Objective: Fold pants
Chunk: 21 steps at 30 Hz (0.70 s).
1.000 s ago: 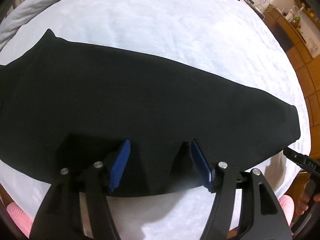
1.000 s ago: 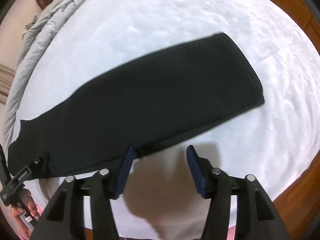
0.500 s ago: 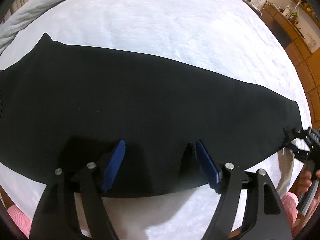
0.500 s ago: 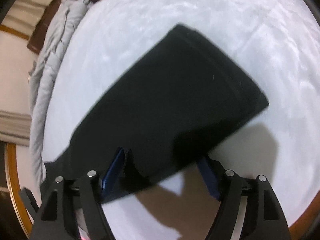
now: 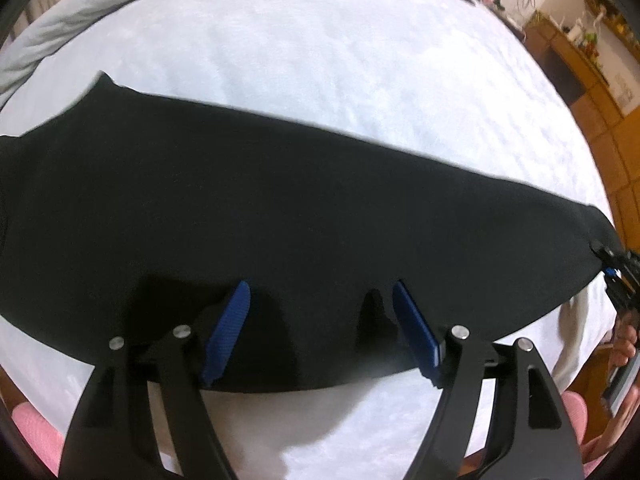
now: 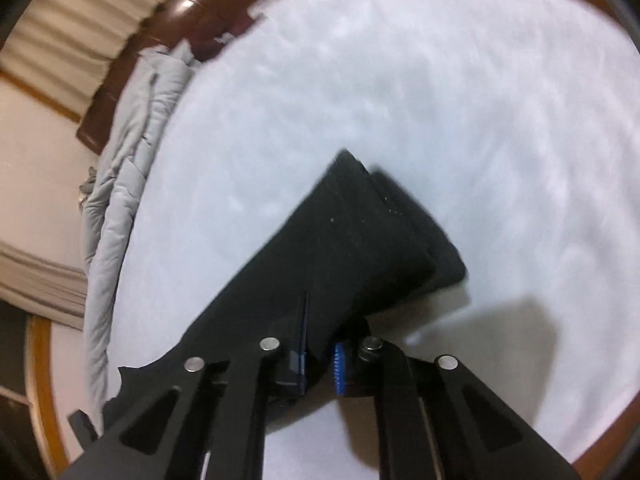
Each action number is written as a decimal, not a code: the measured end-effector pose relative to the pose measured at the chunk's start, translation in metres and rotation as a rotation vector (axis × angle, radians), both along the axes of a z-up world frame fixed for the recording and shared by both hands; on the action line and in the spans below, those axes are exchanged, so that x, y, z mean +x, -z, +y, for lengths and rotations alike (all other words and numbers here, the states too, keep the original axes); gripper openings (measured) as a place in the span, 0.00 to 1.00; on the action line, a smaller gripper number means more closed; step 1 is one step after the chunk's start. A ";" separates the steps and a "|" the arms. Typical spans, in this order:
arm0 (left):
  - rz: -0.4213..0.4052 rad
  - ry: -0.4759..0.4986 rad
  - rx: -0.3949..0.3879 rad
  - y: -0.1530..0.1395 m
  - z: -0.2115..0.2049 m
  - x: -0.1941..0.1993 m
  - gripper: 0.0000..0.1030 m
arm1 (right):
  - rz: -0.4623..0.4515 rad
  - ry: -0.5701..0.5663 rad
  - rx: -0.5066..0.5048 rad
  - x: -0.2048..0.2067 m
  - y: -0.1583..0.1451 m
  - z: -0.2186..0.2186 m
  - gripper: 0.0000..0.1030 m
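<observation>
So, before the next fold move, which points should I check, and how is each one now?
1. Right gripper shut on the pants near the leg end: ok.
2. Left gripper open, over the near edge: ok.
3. Left gripper holding cloth: not ok, not yet.
4. Pants flat, no big wrinkles: ok.
5. Leg hems aligned: cannot tell.
6. Free bed beyond the pants: ok.

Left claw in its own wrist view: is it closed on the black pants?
No, the left claw is open, its blue pads wide apart above the black pants.
</observation>
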<state>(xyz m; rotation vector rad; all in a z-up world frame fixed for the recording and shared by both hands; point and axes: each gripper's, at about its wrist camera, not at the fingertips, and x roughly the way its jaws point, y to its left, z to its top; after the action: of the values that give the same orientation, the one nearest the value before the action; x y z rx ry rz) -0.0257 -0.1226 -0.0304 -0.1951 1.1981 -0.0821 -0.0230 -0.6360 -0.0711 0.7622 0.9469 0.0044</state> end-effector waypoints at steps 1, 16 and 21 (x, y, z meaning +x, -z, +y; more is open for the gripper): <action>-0.024 -0.010 0.005 -0.005 0.000 -0.001 0.71 | -0.036 0.000 -0.021 -0.005 -0.012 -0.004 0.08; 0.004 0.002 -0.006 0.005 0.009 0.008 0.78 | 0.065 0.003 -0.166 0.004 -0.009 0.019 0.09; -0.018 -0.037 0.031 -0.015 0.045 0.006 0.79 | -0.083 -0.116 -0.278 0.003 -0.067 0.079 0.09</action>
<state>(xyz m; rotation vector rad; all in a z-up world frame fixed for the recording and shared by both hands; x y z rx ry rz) -0.0199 -0.0780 -0.0154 -0.1888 1.1763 -0.0324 -0.0200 -0.5571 -0.0046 0.4466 0.8893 0.0054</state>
